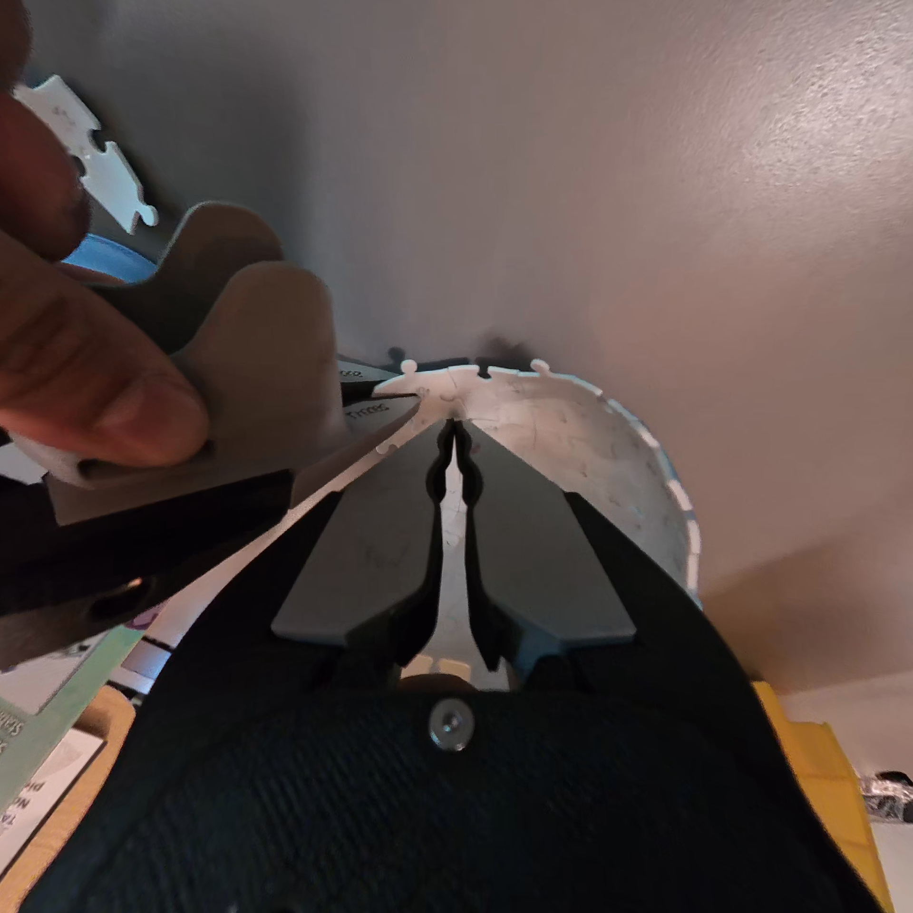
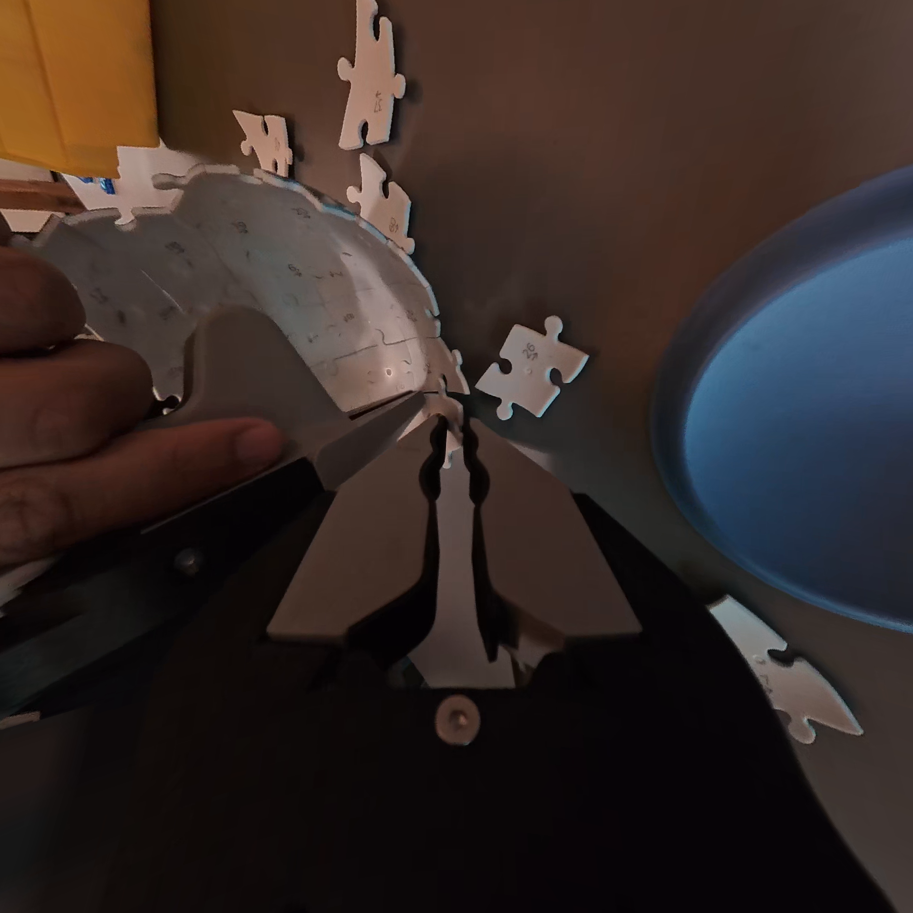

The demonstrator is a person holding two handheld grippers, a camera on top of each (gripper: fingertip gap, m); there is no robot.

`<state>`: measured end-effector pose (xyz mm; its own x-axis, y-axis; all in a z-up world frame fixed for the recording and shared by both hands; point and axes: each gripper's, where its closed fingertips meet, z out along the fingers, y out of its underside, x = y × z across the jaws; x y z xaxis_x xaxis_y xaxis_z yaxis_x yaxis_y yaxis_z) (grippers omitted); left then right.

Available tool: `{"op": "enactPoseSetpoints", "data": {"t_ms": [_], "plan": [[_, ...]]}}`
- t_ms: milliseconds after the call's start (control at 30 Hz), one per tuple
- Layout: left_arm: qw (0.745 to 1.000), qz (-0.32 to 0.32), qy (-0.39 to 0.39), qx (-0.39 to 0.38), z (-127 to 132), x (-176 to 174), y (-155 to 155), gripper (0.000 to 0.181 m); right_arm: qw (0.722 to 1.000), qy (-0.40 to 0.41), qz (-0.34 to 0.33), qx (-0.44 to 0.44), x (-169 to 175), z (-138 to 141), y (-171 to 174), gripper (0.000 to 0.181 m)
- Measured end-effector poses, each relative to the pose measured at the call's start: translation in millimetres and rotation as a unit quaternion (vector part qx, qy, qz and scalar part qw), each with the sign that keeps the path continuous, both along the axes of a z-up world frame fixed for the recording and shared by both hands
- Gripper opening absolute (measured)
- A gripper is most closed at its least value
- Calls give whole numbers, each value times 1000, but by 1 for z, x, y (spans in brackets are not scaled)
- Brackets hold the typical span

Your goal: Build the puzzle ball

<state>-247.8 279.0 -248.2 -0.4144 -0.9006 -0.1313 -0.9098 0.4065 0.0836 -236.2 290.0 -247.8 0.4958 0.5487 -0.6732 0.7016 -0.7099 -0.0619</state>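
We pinch the half-built puzzle ball (image 1: 568, 444) rim, left gripper (image 1: 453, 425) and right gripper (image 2: 450, 420) jaws both clamped on it.

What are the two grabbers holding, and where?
Both the left gripper and right gripper pinch the half-built puzzle ball at its jagged rim, right beside each other.
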Motion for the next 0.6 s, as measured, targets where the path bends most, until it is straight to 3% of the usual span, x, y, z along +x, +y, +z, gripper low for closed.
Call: {"op": "enactPoseSetpoints", "data": {"t_ms": [600], "plan": [[1000,-17,15,9,-3,-1,1,0,1000,18,-4,8,0,3,2,9]]}}
